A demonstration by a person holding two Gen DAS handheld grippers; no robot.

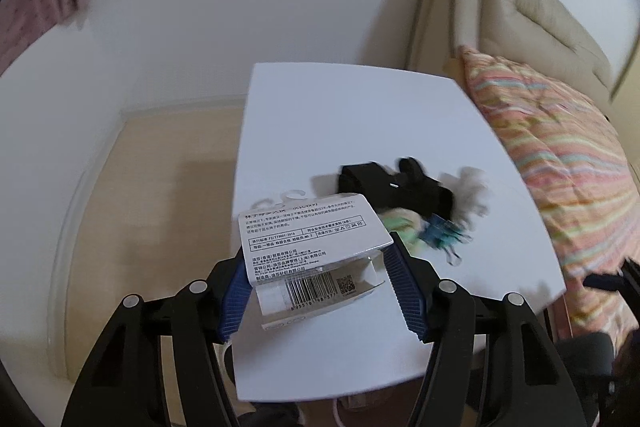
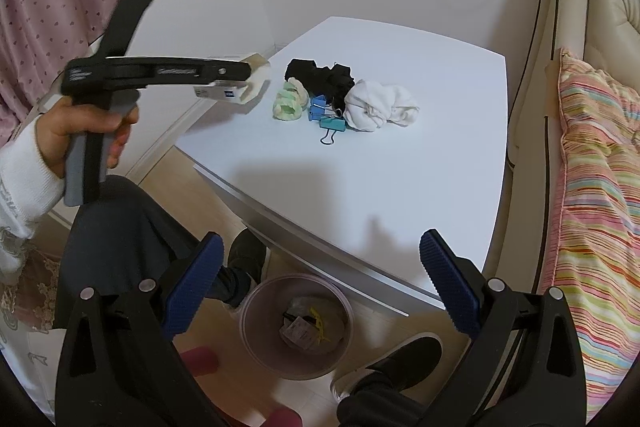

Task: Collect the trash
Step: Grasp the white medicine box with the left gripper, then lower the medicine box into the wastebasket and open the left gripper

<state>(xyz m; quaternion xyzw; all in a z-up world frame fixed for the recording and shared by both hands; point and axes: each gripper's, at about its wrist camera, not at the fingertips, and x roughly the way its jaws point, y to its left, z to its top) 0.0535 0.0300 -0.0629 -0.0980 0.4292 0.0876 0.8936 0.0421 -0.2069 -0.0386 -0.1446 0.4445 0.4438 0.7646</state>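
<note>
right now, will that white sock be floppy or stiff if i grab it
Probably floppy: the white sock lies bunched in soft folds on the table. Likely light, and unlikely to roll. It touches the teal clip, so a tug might drag that along.

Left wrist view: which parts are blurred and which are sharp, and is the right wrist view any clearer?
Left wrist view: the held sock packaging is sharp, its barcode readable, while the socks and binder clips behind smear. Right wrist view: the table and clips are crisp; only the left gripper is slightly smeared.
</note>
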